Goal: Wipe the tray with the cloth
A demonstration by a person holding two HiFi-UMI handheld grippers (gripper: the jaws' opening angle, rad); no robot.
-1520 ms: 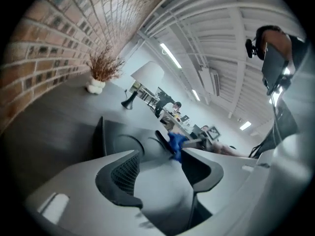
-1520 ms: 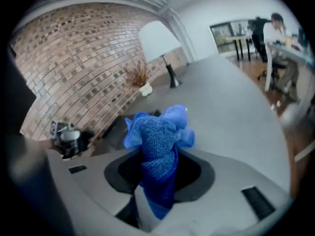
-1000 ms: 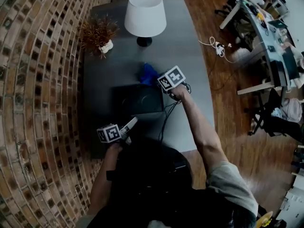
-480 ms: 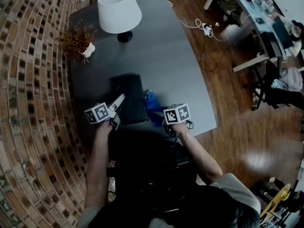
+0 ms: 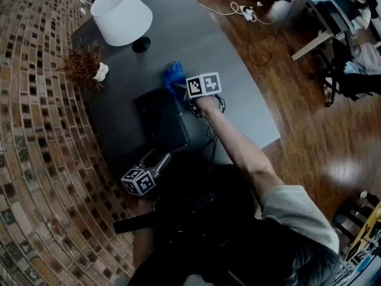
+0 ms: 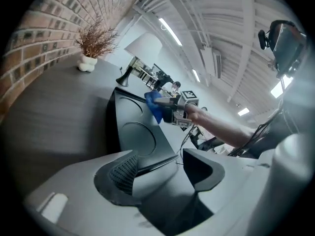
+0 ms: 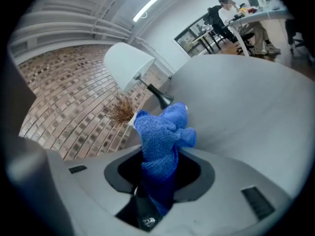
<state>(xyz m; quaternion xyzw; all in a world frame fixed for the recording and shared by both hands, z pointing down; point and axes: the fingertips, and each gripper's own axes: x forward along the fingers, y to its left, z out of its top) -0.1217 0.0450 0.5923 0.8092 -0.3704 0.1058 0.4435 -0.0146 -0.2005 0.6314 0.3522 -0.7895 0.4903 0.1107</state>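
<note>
The right gripper [image 5: 180,88] is clamped on the blue cloth [image 5: 174,75] at the far corner of the dark tray [image 5: 159,124] on the table [image 5: 238,82], while the left gripper [image 5: 156,157], its jaws apart though they have just been closing, sits at the tray's near edge, gripping nothing.

No word, number, brand or sign could be read in any view; the marker cube [image 5: 203,84] on the right gripper [image 5: 178,89] and the one on the left gripper [image 5: 158,158] carried only black-and-white square patterns, no letters.
</note>
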